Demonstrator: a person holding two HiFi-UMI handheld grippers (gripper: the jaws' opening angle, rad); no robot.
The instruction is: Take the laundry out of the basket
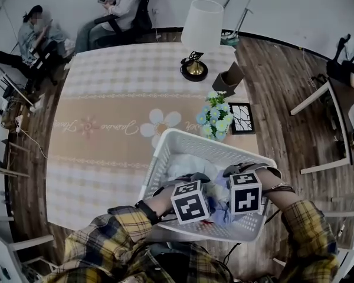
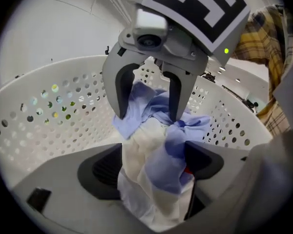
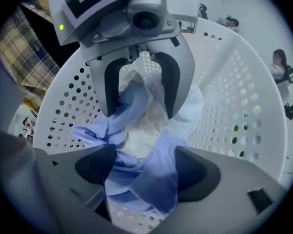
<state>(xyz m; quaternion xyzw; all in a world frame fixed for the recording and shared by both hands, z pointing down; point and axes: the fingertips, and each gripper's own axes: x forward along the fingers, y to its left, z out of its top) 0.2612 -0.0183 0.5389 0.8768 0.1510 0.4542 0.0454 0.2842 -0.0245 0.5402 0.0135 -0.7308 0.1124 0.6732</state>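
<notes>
Both hand-held grippers low inside the white perforated plastic basket (image 1: 207,141) at lower centre of the head view: left gripper (image 1: 192,204) and right gripper (image 1: 245,194) side by side, each grey and topped by a cube of black-and-white block patterns. Held by arms in yellow plaid sleeves (image 1: 109,240).

Left gripper's jaws spread wide, clamping nothing. Between them, in the left gripper view, a crumpled heap of pale blue cloth (image 2: 172,160) and cream-white cloth (image 2: 139,155), lying loose against the basket floor. Right gripper's jaws equally wide apart, set around the same blue and cream laundry and not pinching it. Each gripper's fingers visible in the other's view at upper centre, tips down in the folds, with blue cloth draped across them.

Laundry entirely within the basket; a blue fold showing between the two cubes in the head view, more white cloth further up toward the far wall.

Basket on the near edge of a table under a beige checked tablecloth (image 1: 118,75) with a white flower print. Cursive script (image 1: 125,127) beside that print, too small to read.
</notes>
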